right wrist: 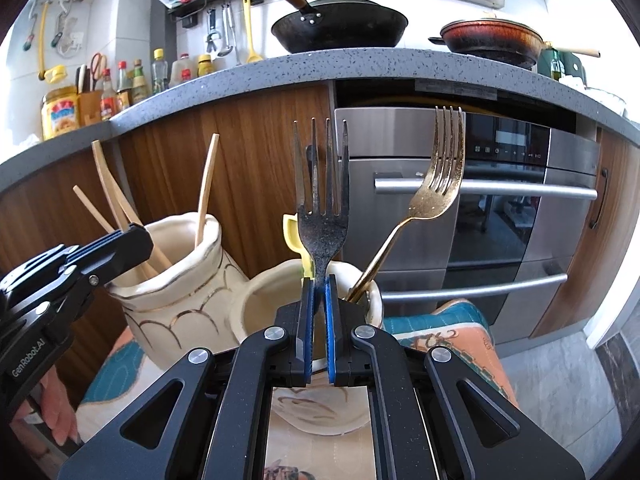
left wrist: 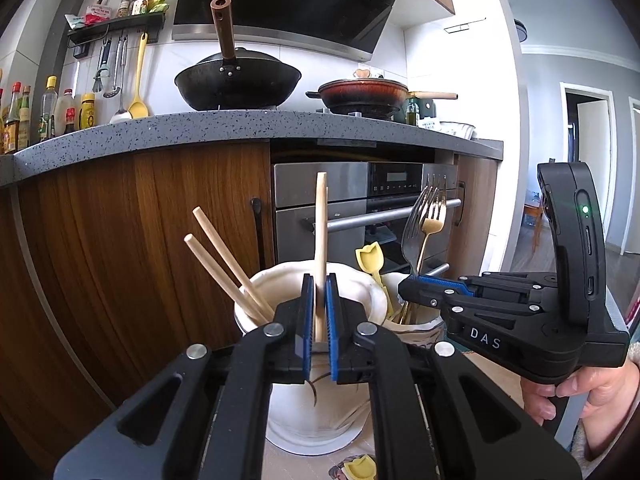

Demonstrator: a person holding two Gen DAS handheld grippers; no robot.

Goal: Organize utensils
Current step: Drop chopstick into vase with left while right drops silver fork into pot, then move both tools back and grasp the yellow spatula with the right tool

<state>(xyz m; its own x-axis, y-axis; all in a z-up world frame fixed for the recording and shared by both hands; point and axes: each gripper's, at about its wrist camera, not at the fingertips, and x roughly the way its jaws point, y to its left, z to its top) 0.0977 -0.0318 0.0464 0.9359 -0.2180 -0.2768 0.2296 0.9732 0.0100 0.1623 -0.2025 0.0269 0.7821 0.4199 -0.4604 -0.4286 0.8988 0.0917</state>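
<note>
Blue-padded fingers (left wrist: 308, 320) of the left gripper (left wrist: 319, 316) fill the near foreground of the left wrist view, clenched on a pale wooden chopstick (left wrist: 321, 240) that stands upright between them, its lower end inside the cream vase (left wrist: 312, 408). Two more chopsticks (left wrist: 224, 264) lean out of that vase toward 10 o'clock.

At 3 o'clock from the vase, the right gripper (right wrist: 319, 312) reaches in over a second cream cup (right wrist: 256, 312) that stands just beside the vase. Its fingers (right wrist: 306, 320) are clamped on the neck of a dark steel fork (right wrist: 322, 216), tines up, handle down in the cup. A gold fork (right wrist: 436, 184) leans out of the same cup toward 1 o'clock, and a yellow spoon handle (right wrist: 291, 236) shows behind the dark fork at about 11 o'clock.

Both containers sit on a tabletop with a patterned cloth (right wrist: 452, 332). A person's hand (left wrist: 576, 392) grips the right gripper's handle at 4 o'clock in the left wrist view.

Beyond, at 12 o'clock, a wooden cabinet front (left wrist: 140, 216) and a steel oven (right wrist: 480, 200) stand under a speckled grey counter (left wrist: 240, 128) bearing a black wok (left wrist: 238, 80) and a reddish pan (left wrist: 364, 94).
</note>
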